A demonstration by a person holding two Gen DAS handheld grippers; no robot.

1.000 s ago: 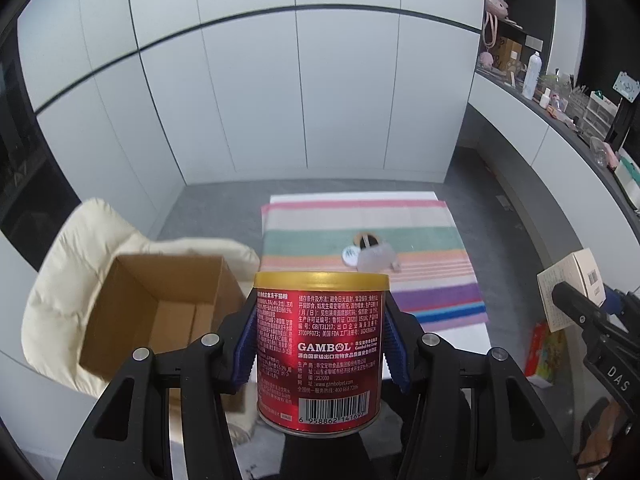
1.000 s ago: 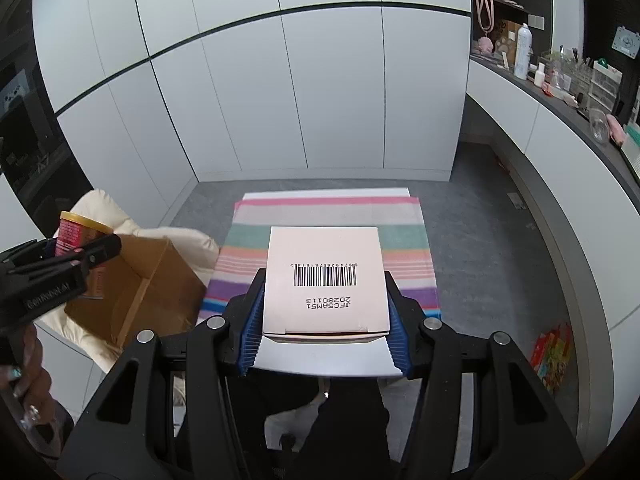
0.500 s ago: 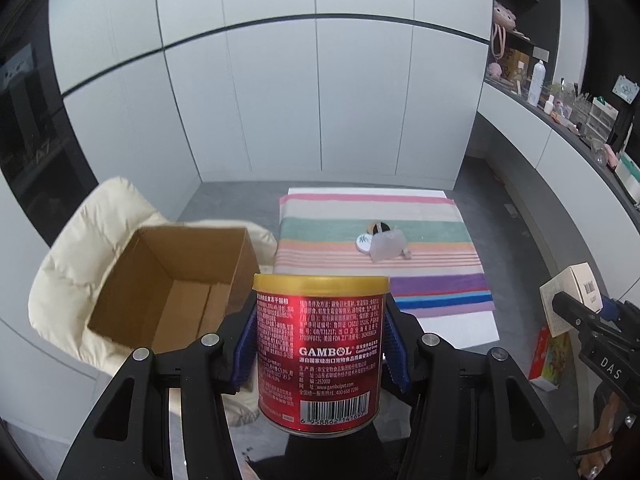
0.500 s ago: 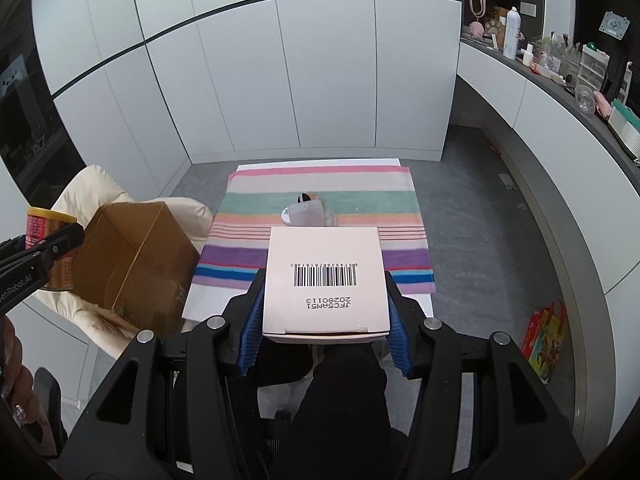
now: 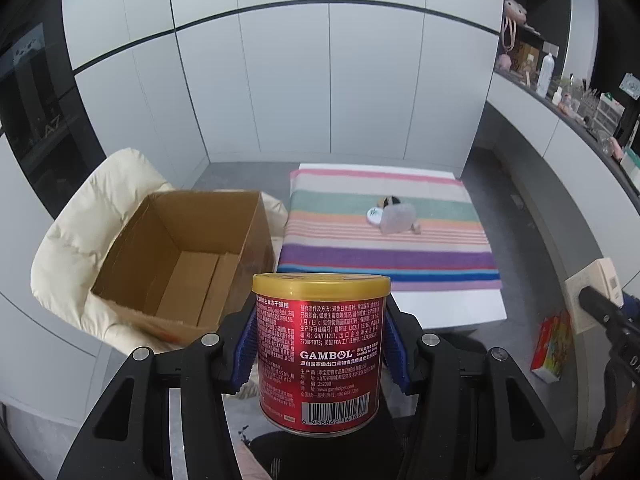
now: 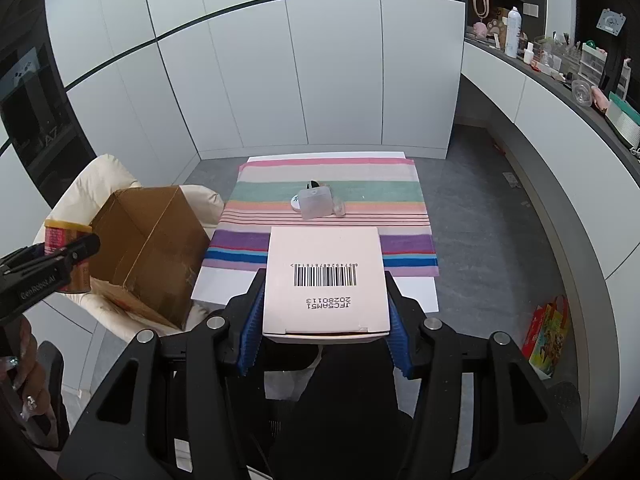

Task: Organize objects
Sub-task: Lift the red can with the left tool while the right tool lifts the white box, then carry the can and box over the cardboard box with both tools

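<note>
My left gripper (image 5: pixel 320 344) is shut on a red can (image 5: pixel 320 356) with a gold lid, held upright in the air. An open cardboard box (image 5: pixel 180 256) lies just beyond it to the left, resting on a cream padded chair (image 5: pixel 84 236). My right gripper (image 6: pixel 325 320) is shut on a pale pink carton (image 6: pixel 326 280) with a barcode on top. In the right wrist view the cardboard box (image 6: pixel 148 248) is at the left, and the left gripper with the red can (image 6: pixel 60 248) is beside it.
A striped cloth (image 5: pixel 384 232) covers a low white table (image 5: pixel 440 304), with a few small items (image 5: pixel 394 218) lying on it. A colourful bag (image 5: pixel 552 344) stands on the grey floor at the right. White cupboards line the back wall, and a cluttered counter (image 6: pixel 560 64) runs along the right.
Both hands have drifted back and slightly down with their loads. More of the cardboard box's inside and of the striped cloth shows in the left wrist view. Neither grip has altered.
</note>
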